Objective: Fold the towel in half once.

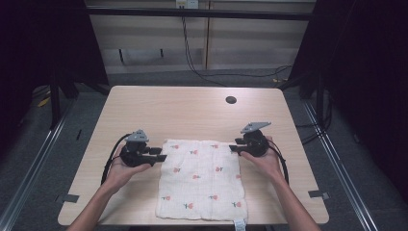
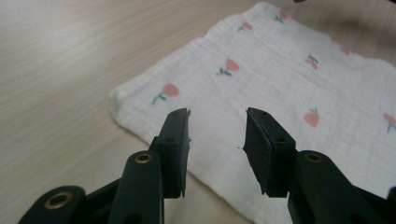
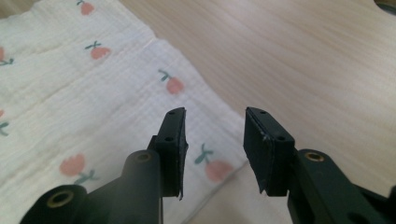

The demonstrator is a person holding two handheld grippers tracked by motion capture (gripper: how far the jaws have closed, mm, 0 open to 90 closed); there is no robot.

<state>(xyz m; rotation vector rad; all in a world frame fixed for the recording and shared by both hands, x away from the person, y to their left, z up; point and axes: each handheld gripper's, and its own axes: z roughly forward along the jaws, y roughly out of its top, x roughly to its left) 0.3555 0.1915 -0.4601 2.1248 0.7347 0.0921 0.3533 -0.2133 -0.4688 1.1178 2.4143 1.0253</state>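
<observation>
White cloth [image 1: 201,180] with small red flowers lay flat on the wooden table [image 1: 187,108], between the two grippers. Left gripper [image 1: 160,155] hung at its far left corner, right gripper [image 1: 235,147] at its far right corner; both had jaws parted, holding nothing.

a light wooden table [image 1: 159,106] with a round dark grommet hole [image 1: 231,100] near its far edge. black cables [image 1: 202,72] trail across the grey floor beyond it, before a pale panelled wall [image 1: 159,33]. metal rails [image 1: 29,168] flank both sides of the table.
</observation>
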